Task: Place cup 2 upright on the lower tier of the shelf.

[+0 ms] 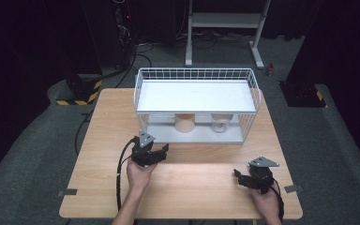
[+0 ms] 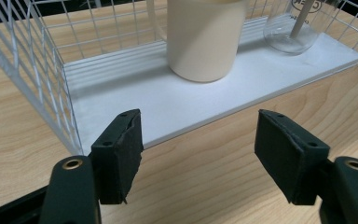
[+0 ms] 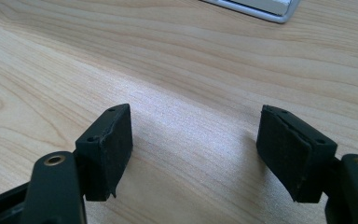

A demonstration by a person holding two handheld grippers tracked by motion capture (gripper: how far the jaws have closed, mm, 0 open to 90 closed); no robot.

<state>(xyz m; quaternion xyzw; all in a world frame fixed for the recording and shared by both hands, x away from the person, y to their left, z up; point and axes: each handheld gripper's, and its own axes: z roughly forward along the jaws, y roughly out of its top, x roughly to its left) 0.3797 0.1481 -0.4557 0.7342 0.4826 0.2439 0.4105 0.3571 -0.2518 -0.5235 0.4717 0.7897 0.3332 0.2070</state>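
The left tongs stood open and empty before the cream cup in the wire rack; the right tongs gaped empty over the table.

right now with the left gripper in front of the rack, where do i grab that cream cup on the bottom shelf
Grip the cream cup across its lower side wall, coming in level through the rack's open front. It stands upright near the front edge of the bottom shelf, the upper shelf blocks a reach from above, and wire mesh closes the ends. The left gripper is open and roughly faces it; the clear beaker stands apart.
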